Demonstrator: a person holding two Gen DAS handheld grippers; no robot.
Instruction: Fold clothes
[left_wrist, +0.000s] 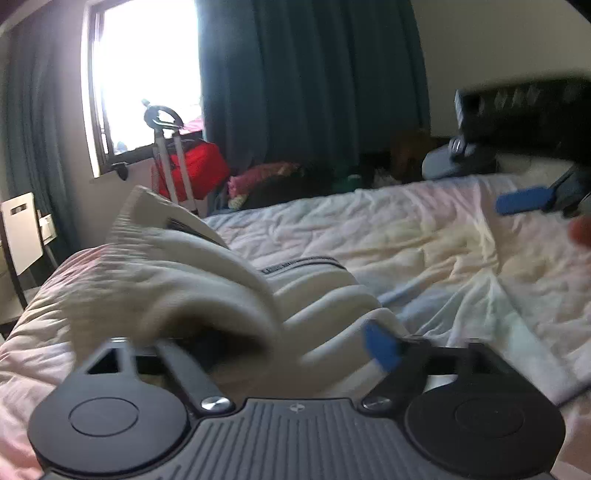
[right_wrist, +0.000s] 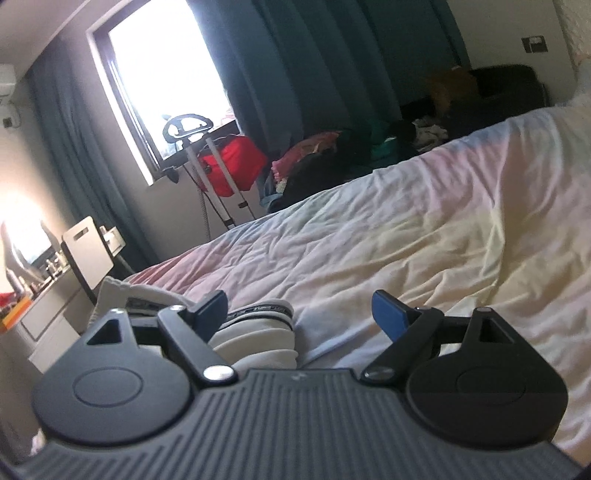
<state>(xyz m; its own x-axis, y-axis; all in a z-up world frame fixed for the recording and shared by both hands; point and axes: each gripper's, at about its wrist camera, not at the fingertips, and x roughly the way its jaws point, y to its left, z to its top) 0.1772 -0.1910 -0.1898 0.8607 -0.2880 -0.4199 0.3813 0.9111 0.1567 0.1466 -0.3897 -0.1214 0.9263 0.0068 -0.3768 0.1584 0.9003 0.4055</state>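
Observation:
A white garment (left_wrist: 207, 280) with black lettered bands lies bunched in thick folds on the pale bed sheet (left_wrist: 424, 240), blurred in the left wrist view. My left gripper (left_wrist: 273, 343) stands open around its near edge. The right blue fingertip (left_wrist: 382, 349) shows beside the cloth, and the left one is hidden under a fold. In the right wrist view the same garment (right_wrist: 258, 332) sits low and left, next to the left finger. My right gripper (right_wrist: 299, 314) is open, with nothing pressed between its pads. It also reaches into the left wrist view at the far right as the right gripper's blue pad (left_wrist: 524, 199).
Beyond the bed's far edge lie a pile of clothes (right_wrist: 314, 155) and a red bag on a trolley (right_wrist: 229, 166). Behind them are a bright window (right_wrist: 166, 74) and teal curtains (right_wrist: 314, 55). A white chair (right_wrist: 86, 251) stands at the left. The wrinkled sheet (right_wrist: 406, 240) spreads to the right.

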